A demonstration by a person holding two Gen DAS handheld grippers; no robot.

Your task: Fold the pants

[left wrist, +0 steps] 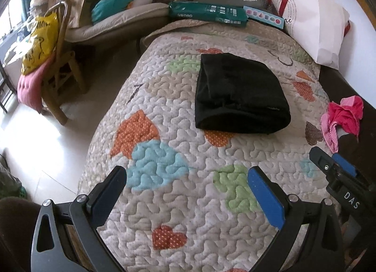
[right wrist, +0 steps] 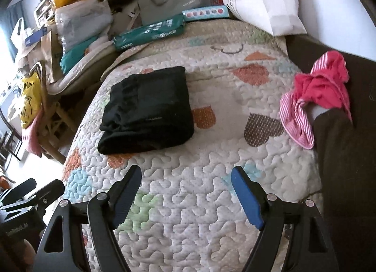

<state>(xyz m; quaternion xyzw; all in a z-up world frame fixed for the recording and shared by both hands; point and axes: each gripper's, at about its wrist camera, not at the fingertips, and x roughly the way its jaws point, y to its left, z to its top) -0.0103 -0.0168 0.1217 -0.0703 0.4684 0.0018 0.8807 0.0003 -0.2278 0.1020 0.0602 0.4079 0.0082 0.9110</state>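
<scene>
The black pants [left wrist: 239, 94] are lying folded on the quilt [left wrist: 188, 154], well apart from your grippers. You are holding the left gripper [left wrist: 188, 187] and right gripper [right wrist: 186, 192] spread wide, pinching nothing. A pink striped cloth [right wrist: 315, 98] is lying to the right, a green package [left wrist: 206, 13] behind. Only the left view is showing the pink cushion [left wrist: 30, 84] clearly.

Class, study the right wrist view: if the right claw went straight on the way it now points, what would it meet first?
Probably the bare quilted heart-patterned bedcover, just beyond the open right claw. The folded black pants lie further on and to the left of that line, though depth is hard to judge.
</scene>
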